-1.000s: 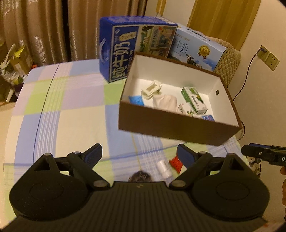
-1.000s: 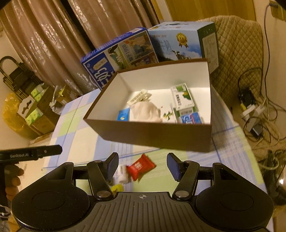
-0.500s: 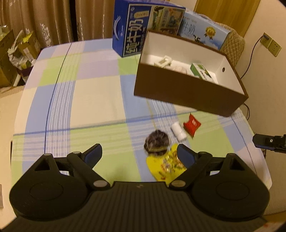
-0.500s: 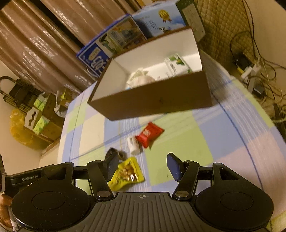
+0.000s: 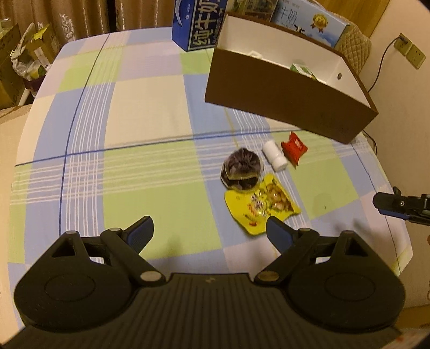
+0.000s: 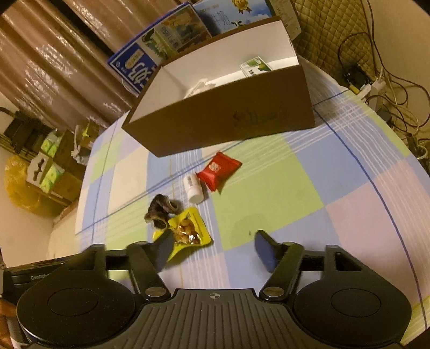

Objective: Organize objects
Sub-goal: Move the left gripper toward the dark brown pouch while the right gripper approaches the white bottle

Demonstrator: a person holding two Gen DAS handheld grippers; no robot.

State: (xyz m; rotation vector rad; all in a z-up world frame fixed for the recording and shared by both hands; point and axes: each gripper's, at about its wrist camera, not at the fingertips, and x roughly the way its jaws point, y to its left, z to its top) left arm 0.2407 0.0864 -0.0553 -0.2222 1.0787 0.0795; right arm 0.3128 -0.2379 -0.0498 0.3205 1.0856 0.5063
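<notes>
On the checked tablecloth lie a yellow snack pouch (image 5: 262,208) (image 6: 188,231), a dark scrunchie (image 5: 241,167) (image 6: 161,209), a small white bottle on its side (image 5: 274,155) (image 6: 193,188) and a red packet (image 5: 294,147) (image 6: 219,171). Behind them stands a brown box (image 5: 282,94) (image 6: 223,120) with a white inside, holding a green carton and other small items. My left gripper (image 5: 209,233) is open, near the pouch's front edge. My right gripper (image 6: 212,249) is open too, its left finger over the pouch's corner. Both are empty.
Two blue milk cartons (image 5: 199,24) (image 6: 158,51) stand behind the box. Curtains hang at the back. A padded chair (image 6: 330,29) and a tangle of cables (image 6: 376,80) lie to the right. Boxes and bags (image 6: 45,166) sit on the floor to the left.
Both grippers have pulled back and up from the brown box, so the loose items on the cloth have come fully into view. Both have stayed open.
</notes>
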